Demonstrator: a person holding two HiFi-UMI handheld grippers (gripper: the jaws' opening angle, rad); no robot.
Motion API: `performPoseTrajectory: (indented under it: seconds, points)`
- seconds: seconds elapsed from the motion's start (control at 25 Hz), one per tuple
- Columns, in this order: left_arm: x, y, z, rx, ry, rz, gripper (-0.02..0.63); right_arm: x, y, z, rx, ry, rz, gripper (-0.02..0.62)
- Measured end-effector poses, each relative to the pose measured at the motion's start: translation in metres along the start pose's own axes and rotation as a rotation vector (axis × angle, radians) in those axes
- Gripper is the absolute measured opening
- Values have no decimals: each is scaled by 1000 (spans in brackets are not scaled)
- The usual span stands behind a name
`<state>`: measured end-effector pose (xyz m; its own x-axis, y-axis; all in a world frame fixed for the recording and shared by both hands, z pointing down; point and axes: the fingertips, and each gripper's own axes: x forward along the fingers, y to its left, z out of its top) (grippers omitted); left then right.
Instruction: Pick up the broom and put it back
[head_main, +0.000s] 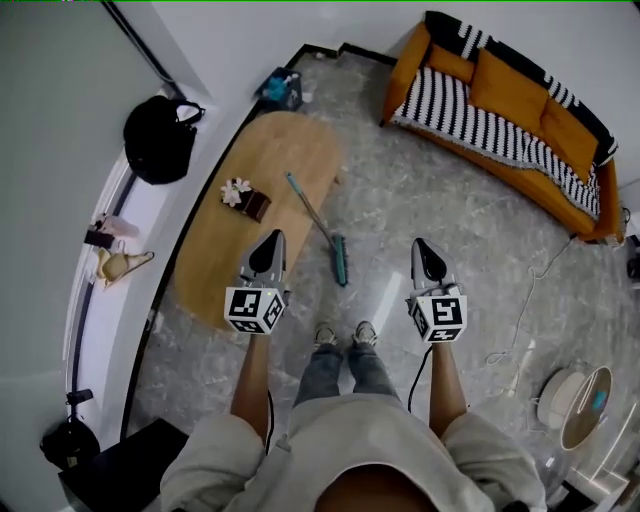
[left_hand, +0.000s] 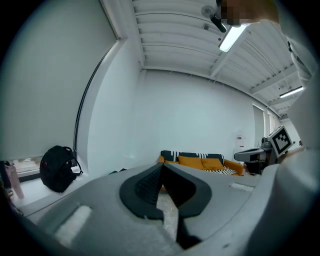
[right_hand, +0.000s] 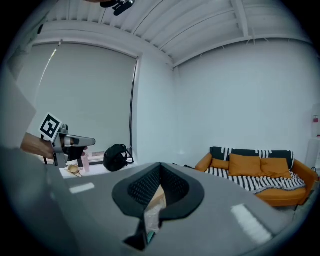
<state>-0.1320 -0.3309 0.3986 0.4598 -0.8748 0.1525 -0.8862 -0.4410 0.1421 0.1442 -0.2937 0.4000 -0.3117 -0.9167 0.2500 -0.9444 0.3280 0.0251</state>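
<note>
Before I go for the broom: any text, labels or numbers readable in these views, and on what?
No readable text anywhere.
Marker cubes: square coded patterns only, no letters or numbers.
Small wall sign: too small to read.
Teal item in the floor corner: no print can be made out.

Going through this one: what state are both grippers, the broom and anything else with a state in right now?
left gripper: shut, nothing between the jaws.
right gripper: shut, nothing between the jaws.
broom: lying on the floor beside the wooden table, not picked up yet.
backpack: standing on the window ledge.
striped throw: spread over the seat of the orange sofa.
</note>
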Motion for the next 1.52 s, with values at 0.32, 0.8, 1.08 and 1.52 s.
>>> performPoseTrajectory:
  seconds: [0.32, 0.8, 1.08, 1.52]
  points:
    - [-27, -16, 39, 22, -21, 38, 0, -31, -21, 41, -7, -48, -41, 3]
    - [-52, -28, 60, 24, -47, 63, 0, -66, -43, 61, -16, -79, -100, 2]
    - [-55, -31, 57, 15, -50, 70, 2, -75, -55, 53, -2, -65, -123, 2]
    - [-56, -29, 59, 18, -52, 82, 2, -67, -52, 60, -8, -80, -102, 2]
